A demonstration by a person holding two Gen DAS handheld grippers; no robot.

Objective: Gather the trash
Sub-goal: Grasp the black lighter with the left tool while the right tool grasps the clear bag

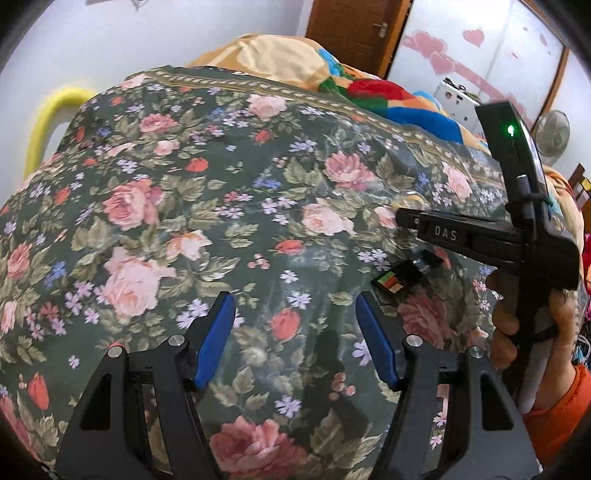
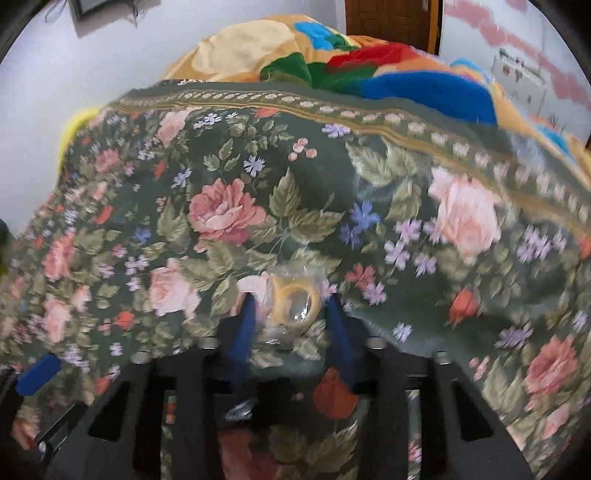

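Plastic wrapper (image 2: pixel 291 310) sits between closing right hand-held gripper (image 2: pixel 291 325); left hand-held gripper (image 1: pixel 295 332) spread

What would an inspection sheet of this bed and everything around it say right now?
Surface: floral bedsheet.
Job's things: clear crumpled wrapper between the right hand-held gripper's blue fingers.
Clutter: small striped packet; bright blanket.
Grippers: left hand-held gripper open, empty; right hand-held gripper narrow around the wrapper, blurred, grip unclear.
Cables: nothing seen.
Surroundings: wooden door, fan, yellow rail.
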